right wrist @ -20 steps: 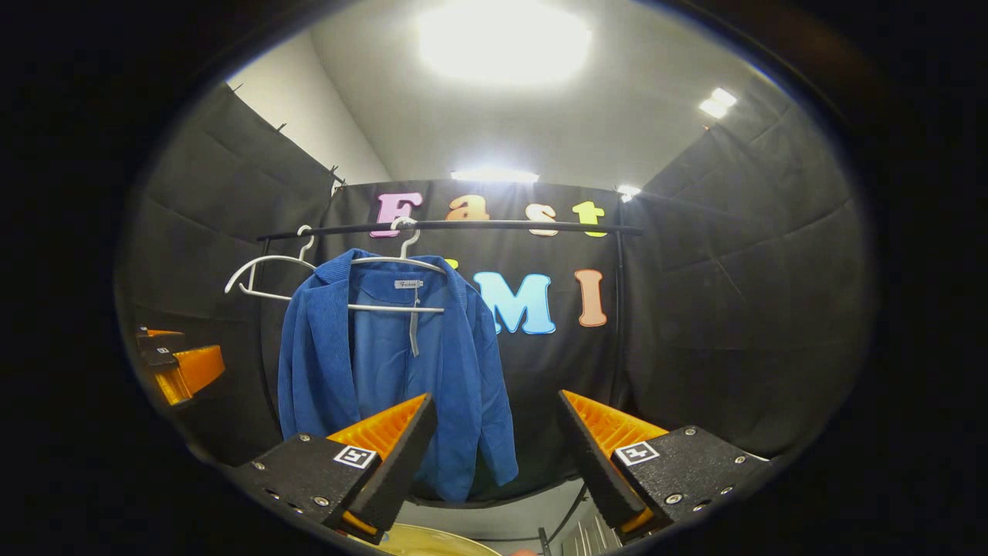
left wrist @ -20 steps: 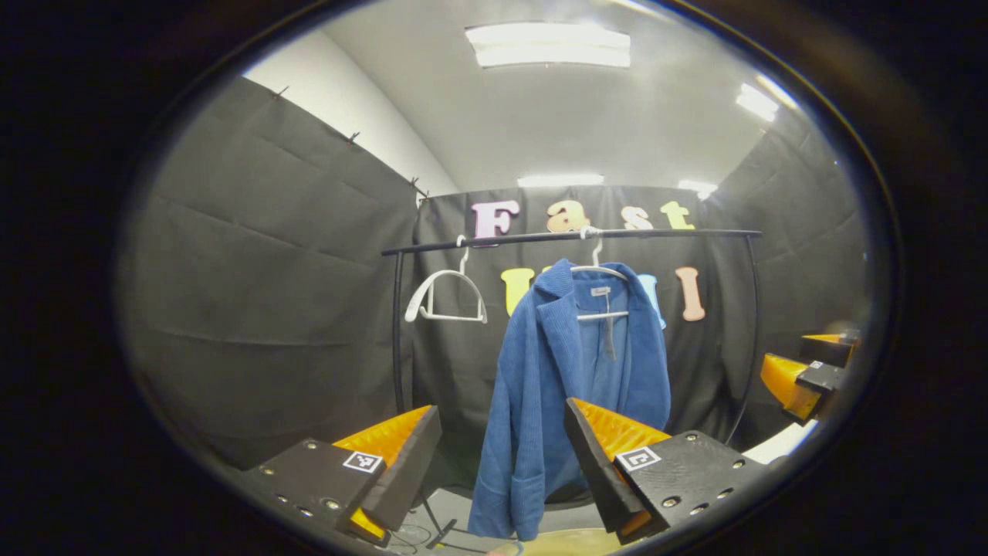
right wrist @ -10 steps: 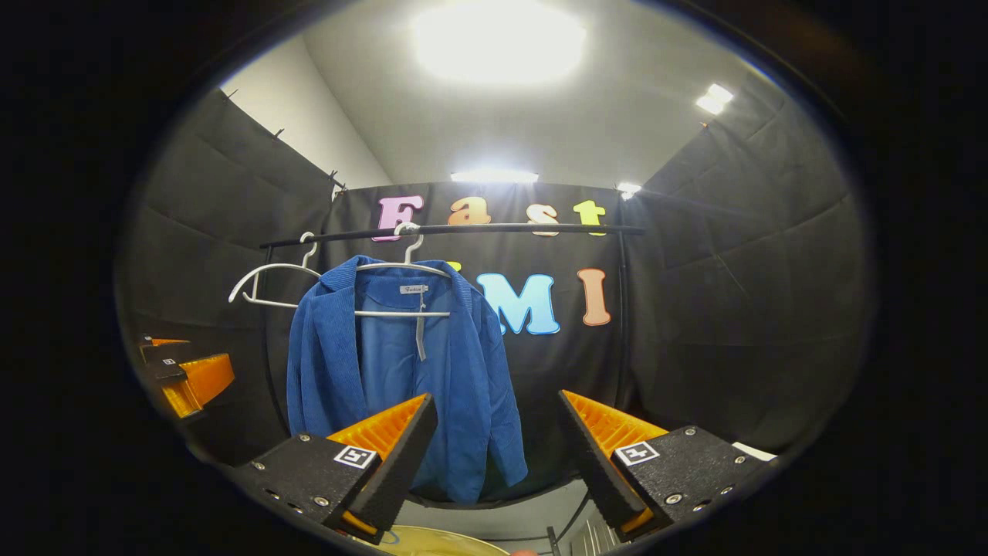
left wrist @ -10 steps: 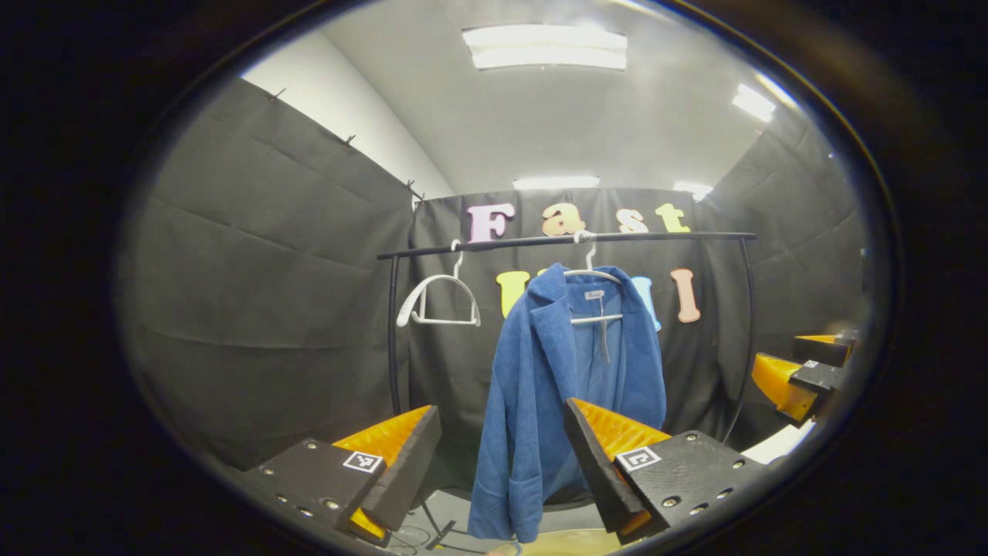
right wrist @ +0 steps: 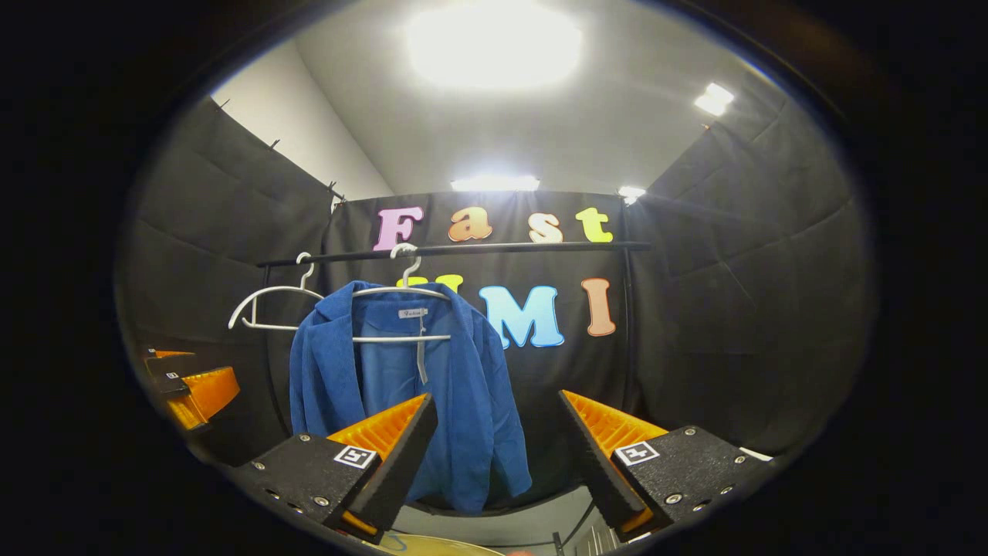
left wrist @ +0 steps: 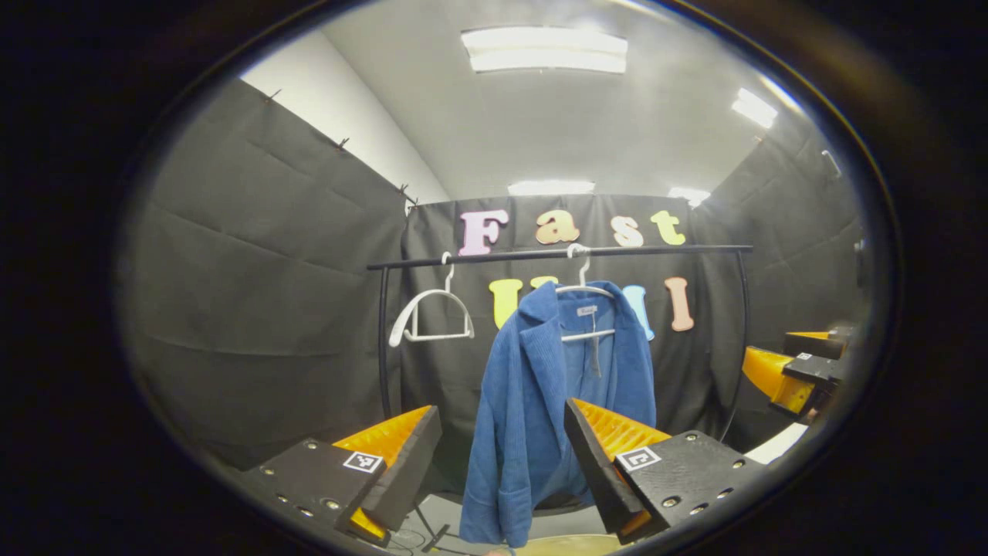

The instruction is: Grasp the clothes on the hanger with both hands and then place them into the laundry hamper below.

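Note:
A blue corduroy jacket (left wrist: 540,401) (right wrist: 455,386) hangs on a white hanger (left wrist: 583,289) (right wrist: 401,289) from a black rail (left wrist: 556,253) (right wrist: 463,251). My left gripper (left wrist: 502,455) stands open some way short of the jacket, nothing between its fingers. My right gripper (right wrist: 498,448) is open too, lined up just right of the jacket and well apart from it. The right gripper (left wrist: 795,371) also shows at the right edge of the left gripper view, and the left gripper (right wrist: 189,386) at the left edge of the right gripper view. A yellowish hamper rim (left wrist: 571,547) (right wrist: 432,548) peeks in below.
An empty white hanger (left wrist: 432,316) (right wrist: 266,305) hangs left of the jacket on the same rail. The rack's black uprights (left wrist: 382,340) (right wrist: 627,324) stand at both ends. Black cloth walls close in on all sides. Cables lie on the grey floor (left wrist: 432,529).
In both views the rail and jacket have slid downward in the picture and look slightly smaller. Both grippers have stayed open.

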